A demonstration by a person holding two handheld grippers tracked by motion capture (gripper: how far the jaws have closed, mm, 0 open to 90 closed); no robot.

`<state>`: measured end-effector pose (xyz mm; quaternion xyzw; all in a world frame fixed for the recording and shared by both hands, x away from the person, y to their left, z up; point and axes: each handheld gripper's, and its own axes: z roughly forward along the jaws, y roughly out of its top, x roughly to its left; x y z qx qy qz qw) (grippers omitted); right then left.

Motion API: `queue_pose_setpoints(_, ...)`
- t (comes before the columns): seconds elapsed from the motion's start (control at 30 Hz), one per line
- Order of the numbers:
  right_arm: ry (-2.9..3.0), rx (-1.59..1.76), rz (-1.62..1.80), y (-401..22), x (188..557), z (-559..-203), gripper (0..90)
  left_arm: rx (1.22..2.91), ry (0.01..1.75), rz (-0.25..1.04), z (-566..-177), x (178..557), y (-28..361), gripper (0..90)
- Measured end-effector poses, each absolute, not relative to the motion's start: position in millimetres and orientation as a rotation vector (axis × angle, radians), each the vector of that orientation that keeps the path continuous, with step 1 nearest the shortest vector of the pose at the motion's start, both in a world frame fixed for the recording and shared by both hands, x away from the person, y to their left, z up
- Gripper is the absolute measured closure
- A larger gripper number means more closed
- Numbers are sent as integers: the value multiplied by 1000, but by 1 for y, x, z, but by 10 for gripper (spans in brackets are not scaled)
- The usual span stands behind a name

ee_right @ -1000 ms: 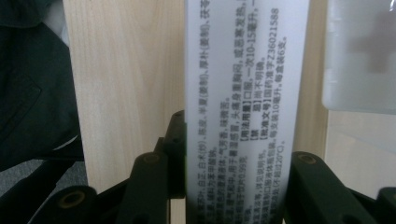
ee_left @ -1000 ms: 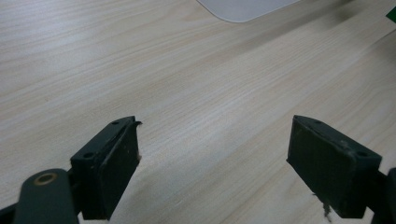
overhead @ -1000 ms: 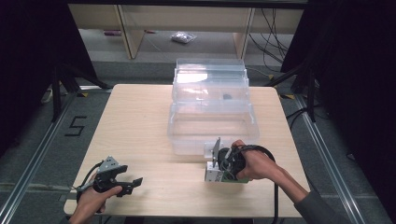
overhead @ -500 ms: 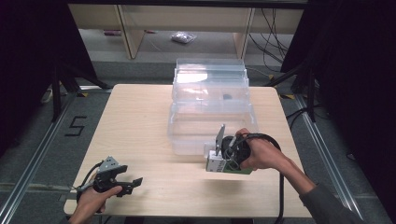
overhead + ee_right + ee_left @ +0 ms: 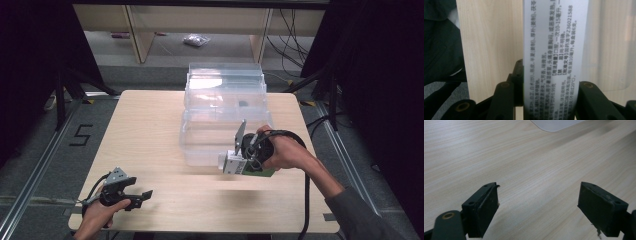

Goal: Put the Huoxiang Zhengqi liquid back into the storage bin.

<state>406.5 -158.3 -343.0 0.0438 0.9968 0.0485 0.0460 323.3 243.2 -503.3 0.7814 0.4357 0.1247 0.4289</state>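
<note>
My right gripper (image 5: pixel 239 163) is shut on a white and green medicine box (image 5: pixel 231 163) and holds it just in front of the near clear plastic bin (image 5: pixel 210 135). In the right gripper view the box (image 5: pixel 555 57) stands tall between the two black jaws, its white face covered in small black print, with my right gripper (image 5: pixel 549 92) clamped on its lower part. At the table's front left corner my left gripper (image 5: pixel 141 195) is open in the person's hand. In the left gripper view my left gripper (image 5: pixel 537 205) has wide-apart jaws with bare wood between them.
A second clear bin (image 5: pixel 225 85) stands behind the first at the far middle of the wooden table (image 5: pixel 145 130). A black cable (image 5: pixel 306 200) trails from the right hand. Shelves and a small bag (image 5: pixel 196 40) lie on the floor beyond the table.
The right gripper has carried the box up off the table and farther from the person, toward the near clear bin. The left gripper has stayed put.
</note>
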Motion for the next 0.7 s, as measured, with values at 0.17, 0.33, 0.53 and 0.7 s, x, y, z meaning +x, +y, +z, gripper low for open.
queue_pose_setpoints(0.17,3027,128,154,-160,413,-332,646,1966,1081,313,-503,323,244,159)
queue_pose_setpoints(0.33,3020,104,149,-161,422,-322,646,1962,1083,314,-503,323,244,159)
queue_pose_setpoints(0.53,3008,138,142,-163,431,-313,646,1959,1082,316,-503,323,244,159)
queue_pose_setpoints(0.7,3002,127,145,-164,442,-308,646,1965,1080,313,-503,323,244,159)
